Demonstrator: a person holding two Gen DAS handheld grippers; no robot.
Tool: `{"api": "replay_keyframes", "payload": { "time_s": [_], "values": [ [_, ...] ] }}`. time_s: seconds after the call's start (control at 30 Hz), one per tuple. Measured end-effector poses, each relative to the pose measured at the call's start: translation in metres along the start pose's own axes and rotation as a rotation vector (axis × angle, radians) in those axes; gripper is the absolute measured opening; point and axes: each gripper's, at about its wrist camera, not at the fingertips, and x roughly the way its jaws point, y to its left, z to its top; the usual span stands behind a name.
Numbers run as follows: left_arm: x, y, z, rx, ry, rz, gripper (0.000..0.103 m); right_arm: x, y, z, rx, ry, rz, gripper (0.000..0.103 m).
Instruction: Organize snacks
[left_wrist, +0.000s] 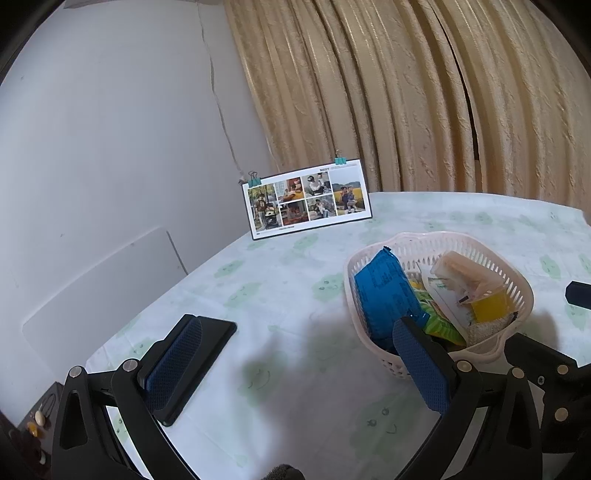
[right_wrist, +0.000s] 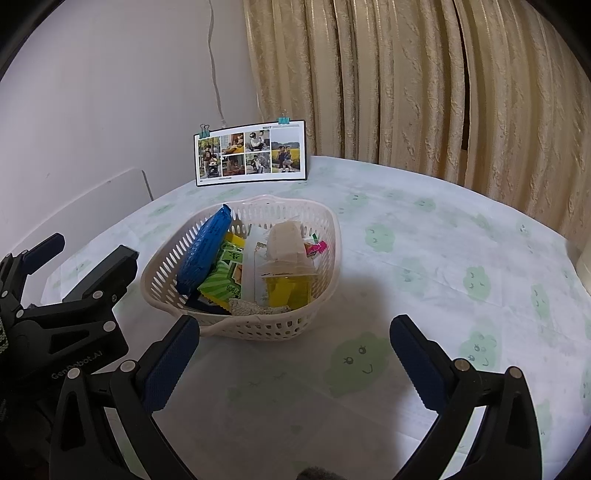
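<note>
A white slotted basket (right_wrist: 295, 328) (left_wrist: 517, 284) stands on the table, filled with snacks: a blue packet (right_wrist: 205, 249) (left_wrist: 384, 291) leaning at its left, a green striped packet (right_wrist: 221, 280), a yellow jelly cup (right_wrist: 288, 290) (left_wrist: 487, 304) and a pale wrapped piece (right_wrist: 284, 236). My right gripper (right_wrist: 295, 328) is open just in front of the basket with nothing between its fingers. My left gripper (left_wrist: 297, 328) is open to the basket's left, its right finger (left_wrist: 421, 362) close to the basket's near wall. The left gripper's body (right_wrist: 74, 306) shows in the right wrist view.
A photo card (right_wrist: 251, 153) (left_wrist: 308, 201) held by two clips stands at the table's back by the wall. Beige curtains hang behind. The table wears a white cloth (right_wrist: 443, 258) with green cloud faces. A dark object (left_wrist: 578, 291) lies at the right edge.
</note>
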Motion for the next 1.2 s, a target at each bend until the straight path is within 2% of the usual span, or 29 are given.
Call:
{"api": "replay_keyframes", "payload": {
  "time_s": [0.47,1.2],
  "values": [
    [-0.0001,-0.001,-0.0001,0.001,0.001,0.0,0.103,0.0034,-0.0038,0.0001,0.02,0.03,0.033,0.103],
    [-0.0002,-0.0037,-0.0029,0.005,0.004,-0.002,0.103,0.0039,0.0036,-0.0053,-0.023,0.026,0.038,0.103]
  ]
}}
